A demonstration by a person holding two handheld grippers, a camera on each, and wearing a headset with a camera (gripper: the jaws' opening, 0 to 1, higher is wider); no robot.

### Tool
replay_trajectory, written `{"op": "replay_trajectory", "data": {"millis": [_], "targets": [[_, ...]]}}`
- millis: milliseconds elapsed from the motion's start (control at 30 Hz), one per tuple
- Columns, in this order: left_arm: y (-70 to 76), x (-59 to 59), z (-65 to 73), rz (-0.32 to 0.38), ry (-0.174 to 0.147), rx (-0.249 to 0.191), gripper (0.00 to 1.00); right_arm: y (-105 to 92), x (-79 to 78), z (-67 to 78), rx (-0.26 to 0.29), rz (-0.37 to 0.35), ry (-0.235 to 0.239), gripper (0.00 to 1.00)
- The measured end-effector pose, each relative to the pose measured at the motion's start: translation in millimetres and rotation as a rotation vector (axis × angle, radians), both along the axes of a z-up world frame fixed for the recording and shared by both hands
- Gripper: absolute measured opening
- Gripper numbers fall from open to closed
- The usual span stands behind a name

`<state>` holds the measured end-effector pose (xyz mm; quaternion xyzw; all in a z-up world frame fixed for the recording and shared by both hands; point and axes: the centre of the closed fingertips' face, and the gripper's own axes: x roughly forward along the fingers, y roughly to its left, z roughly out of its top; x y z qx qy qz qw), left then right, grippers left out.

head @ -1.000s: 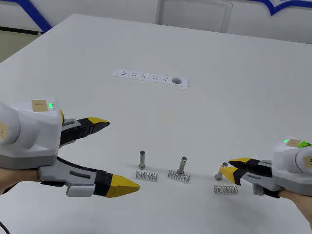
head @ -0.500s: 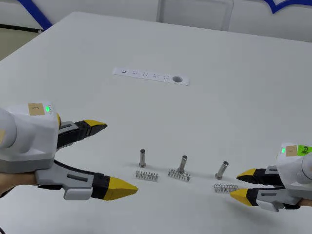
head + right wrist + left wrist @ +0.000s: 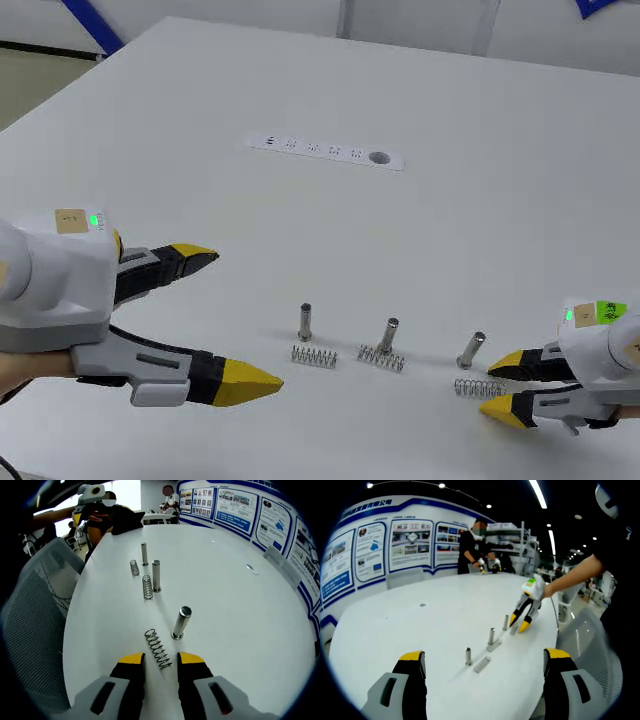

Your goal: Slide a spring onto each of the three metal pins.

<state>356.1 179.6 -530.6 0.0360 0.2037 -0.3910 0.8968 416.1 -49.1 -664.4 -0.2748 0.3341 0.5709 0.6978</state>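
Barely begun — three springs (image 3: 313,355) lying flat on the white table (image 3: 450,230), each just beside its own upright, bare metal pin (image 3: 305,321), none threaded on; jaws of the right gripper (image 3: 161,657) slightly apart around the near end of the rightmost spring (image 3: 157,647), not clamped; left gripper (image 3: 245,318) gaping, empty, well left.

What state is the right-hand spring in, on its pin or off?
Off: the spring lies flat on the table beside its standing pin.
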Motion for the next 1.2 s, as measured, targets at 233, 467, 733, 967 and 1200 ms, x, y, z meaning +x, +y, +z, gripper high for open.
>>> {"op": "replay_trajectory", "data": {"millis": [233,467,733,967,1200], "targets": [[-2.9,-1.8,-4.0,-0.006,0.013,0.001,1.0,0.0,3.5,-1.2,0.034,-0.006,0.012,0.2],[-3.7,-1.1,-4.0,-0.009,0.017,0.007,1.0,-0.2,3.5,-0.9,0.057,-0.011,0.015,0.17],[-4.2,-1.0,-5.2,-0.011,0.02,0.012,0.99,5.1,-6.8,1.0,0.08,-0.009,0.037,0.14],[-5.5,0.1,-2.5,-0.015,0.012,0.007,0.99,5.0,-5.9,0.3,0.064,-0.035,-0.013,0.11],[-9.6,-0.1,0.0,-0.033,0.004,0.01,0.99,5.7,-4.3,0.1,0.022,-0.044,-0.058,0.11]]}}
